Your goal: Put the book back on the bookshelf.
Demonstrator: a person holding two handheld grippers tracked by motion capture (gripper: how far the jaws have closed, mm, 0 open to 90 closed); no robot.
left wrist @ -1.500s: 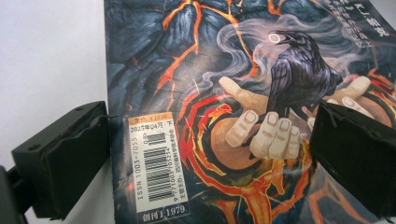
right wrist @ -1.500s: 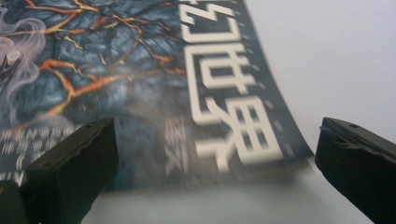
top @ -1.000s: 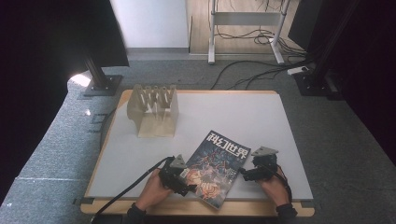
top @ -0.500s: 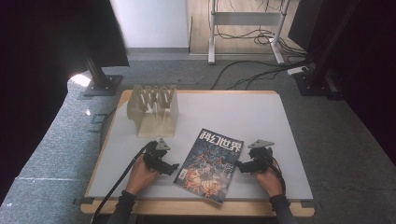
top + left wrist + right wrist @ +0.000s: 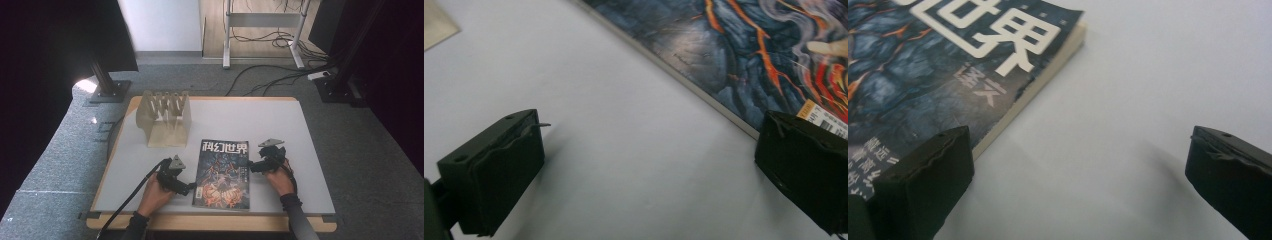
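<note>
Both grippers are down low at the near end of the table [image 5: 300, 130], one on each side of a magazine [image 5: 223, 172]. The left gripper [image 5: 191, 189] sits at about 9 o'clock from the magazine, jaws spread wide with nothing between them but bare white tabletop. In the left gripper view, one jaw hangs right over the magazine's edge by the barcode corner [image 5: 824, 117], and the other is out over the table; can't tell if that jaw actually touches the cover.

The right gripper [image 5: 251, 166] is at roughly 3 o'clock from the magazine, also wide open and holding nothing. In the right gripper view, one jaw overlaps the cover's edge near the small white lettering, and the other is well out over plain table. The page block edge shows pale along that side.

The magazine lies flat, dark blue cover with orange lava-looking streaks, big white characters at its far end.

Out at about 11 o'clock from the magazine stands a wooden rack [image 5: 164, 118] with upright slats, well apart from both grippers. Beyond the table there's grey carpet with cables [image 5: 270, 75].
</note>
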